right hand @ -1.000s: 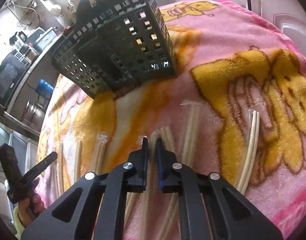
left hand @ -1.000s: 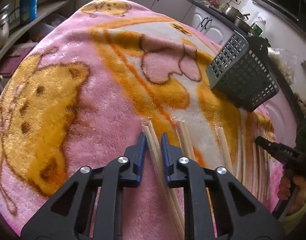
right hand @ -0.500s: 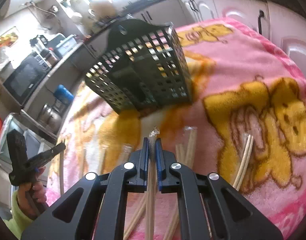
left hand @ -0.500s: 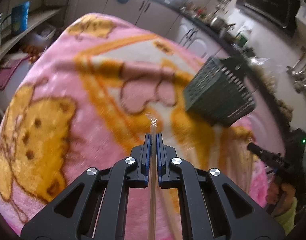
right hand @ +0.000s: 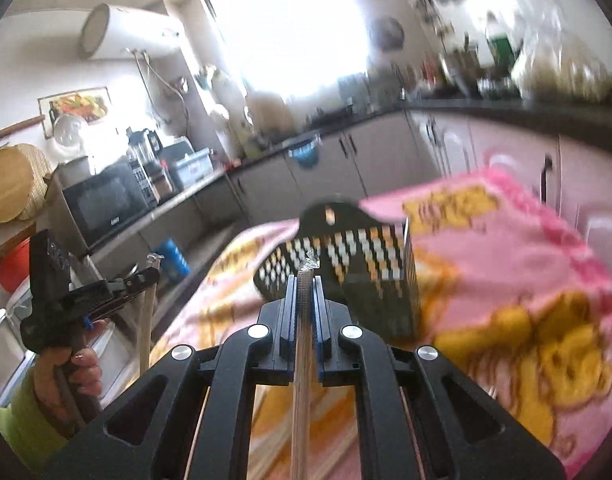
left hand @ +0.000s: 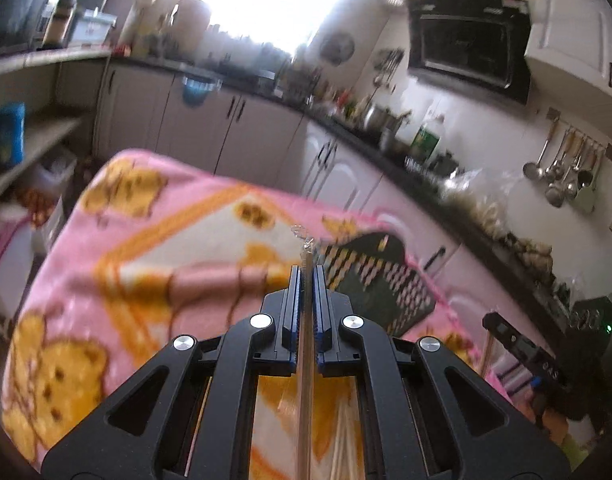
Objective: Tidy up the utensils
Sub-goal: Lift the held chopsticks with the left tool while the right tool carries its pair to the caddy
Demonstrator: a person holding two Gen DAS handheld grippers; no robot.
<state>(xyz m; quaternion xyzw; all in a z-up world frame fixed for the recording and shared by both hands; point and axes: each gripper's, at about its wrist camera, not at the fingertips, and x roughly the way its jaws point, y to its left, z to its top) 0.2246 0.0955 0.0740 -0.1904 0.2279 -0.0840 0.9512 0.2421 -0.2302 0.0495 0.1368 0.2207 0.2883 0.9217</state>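
Left wrapped chopsticks [left hand: 305, 360]: a thin pale pair in clear film, clamped between the narrow jaws of the left gripper [left hand: 305, 276], crinkled wrapper tip poking past the fingertips. It is lifted off the blanket and points toward the kitchen wall.

Right wrapped chopsticks [right hand: 302, 360]: same kind, pinched in the right gripper [right hand: 305, 284], jaws closed tight on it, wrapper end sticking out just beyond the tips, also held in the air.

Perforated dark basket [right hand: 346, 268]: lies tipped on its side on the blanket, directly ahead of the right gripper; in the left wrist view it sits just right of the jaws.

More wrapped chopsticks [left hand: 342, 440] lie on the blanket below the left gripper, blurred.

Pink and orange cartoon blanket [left hand: 146, 272] covers the table.

Surroundings: white cabinets [left hand: 242, 136] under a dark countertop, black microwave [right hand: 106, 204] on the side counter, ladles [left hand: 562, 172] hanging on the wall. Both frames motion-blurred.
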